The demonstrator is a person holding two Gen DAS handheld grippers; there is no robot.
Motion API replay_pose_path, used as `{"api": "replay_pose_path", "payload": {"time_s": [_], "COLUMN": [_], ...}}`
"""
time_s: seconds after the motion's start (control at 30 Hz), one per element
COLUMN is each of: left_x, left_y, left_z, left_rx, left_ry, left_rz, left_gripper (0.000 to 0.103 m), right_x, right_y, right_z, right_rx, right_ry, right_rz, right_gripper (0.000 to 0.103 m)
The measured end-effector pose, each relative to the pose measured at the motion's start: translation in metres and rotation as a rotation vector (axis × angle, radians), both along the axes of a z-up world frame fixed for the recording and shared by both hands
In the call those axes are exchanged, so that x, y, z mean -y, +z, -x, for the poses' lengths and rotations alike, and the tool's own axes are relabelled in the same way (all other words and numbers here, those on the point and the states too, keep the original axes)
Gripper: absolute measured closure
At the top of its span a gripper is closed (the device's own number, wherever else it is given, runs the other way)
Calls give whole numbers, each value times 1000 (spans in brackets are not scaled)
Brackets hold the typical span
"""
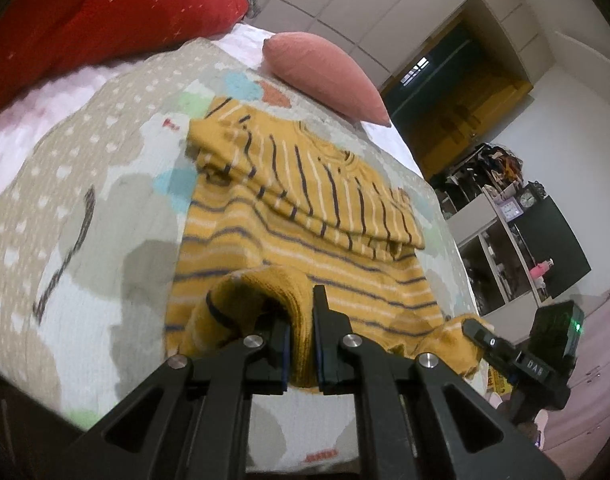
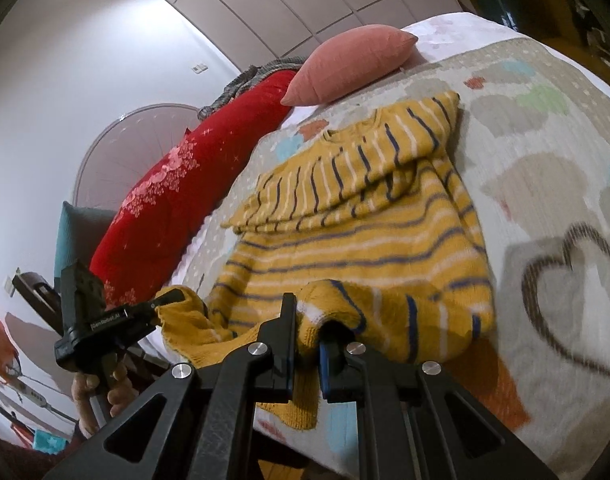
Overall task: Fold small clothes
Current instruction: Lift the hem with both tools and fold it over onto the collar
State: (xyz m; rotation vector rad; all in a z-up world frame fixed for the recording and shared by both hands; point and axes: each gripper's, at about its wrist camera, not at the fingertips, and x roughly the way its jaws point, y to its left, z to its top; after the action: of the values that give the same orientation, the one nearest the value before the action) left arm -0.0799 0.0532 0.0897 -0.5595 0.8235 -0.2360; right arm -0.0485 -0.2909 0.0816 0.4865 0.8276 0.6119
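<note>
Bedroom setting, with everything laid out on a bed covered by a patterned blanket — pale grey-beige with dots, coloured blobs and a dark heart outline. A yellow striped sweater is spread flat on that blanket, and it's the landmark for everything else. Its sleeves are seen folded across the chest, with the collar on the far side. Beyond the sweater's collar a pink cushion is parked, and past that a big red quilt is piled up against the wall side. White wardrobe doors are visible behind the cushion, and an open shelf unit cluttered with clocks and bits is seen off past the sweater's right edge.

The near hem of the sweater is pinched at both corners. The left gripper is clamped narrow on the hem's left corner, with knit bunched up between the fingers. Same story for the right gripper — jaws nearly together, with the right corner of the hem wadded between them. Both corners are lifted off the blanket while the rest of the sweater lies flat. A hand wrapped round the left gripper's handle is caught in the right wrist view.
</note>
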Motion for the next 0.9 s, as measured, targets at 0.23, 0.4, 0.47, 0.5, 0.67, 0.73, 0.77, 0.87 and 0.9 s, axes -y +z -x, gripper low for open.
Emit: {"api": "replay_pose_path", "payload": {"time_s": [0.23,0.4,0.47,0.5,0.67,0.73,0.77,0.87,0.9], "left_x": [-12,-15,-16,-17,-39,-48,-53,-58,-58], "left_y": [6,8,2,-2,-26,-35,-39,-46,-46], "left_z": [-73,-141,-174,-189,-246,-256,-262,-272,-273], "left_rx": [12,-5,-42,-62,-138,-152,-160,-163,-162], "left_ry": [6,2,-7,-8,20,38,51,67,69], "left_rz": [-4,-46,-57,-61,48,125,159,208,212], "left_gripper": [95,94,94,94,90,88,87,83,82], "right_x": [-17,-20,-19,-18,-5,6,11,21,23], "right_y": [16,13,5,-2,-40,-59,-66,-74,-74], "right_z": [-74,-147,-174,-191,-253,-271,-277,-295,-301], "right_rx": [33,0,-34,-60,-201,-273,-296,-323,-323], "right_ry": [-1,-40,-60,-65,-99,-137,-156,-204,-215], "right_rz": [47,51,42,31,-78,-165,-200,-269,-288], "right_gripper": [93,93,92,91,85,78,77,72,62]}}
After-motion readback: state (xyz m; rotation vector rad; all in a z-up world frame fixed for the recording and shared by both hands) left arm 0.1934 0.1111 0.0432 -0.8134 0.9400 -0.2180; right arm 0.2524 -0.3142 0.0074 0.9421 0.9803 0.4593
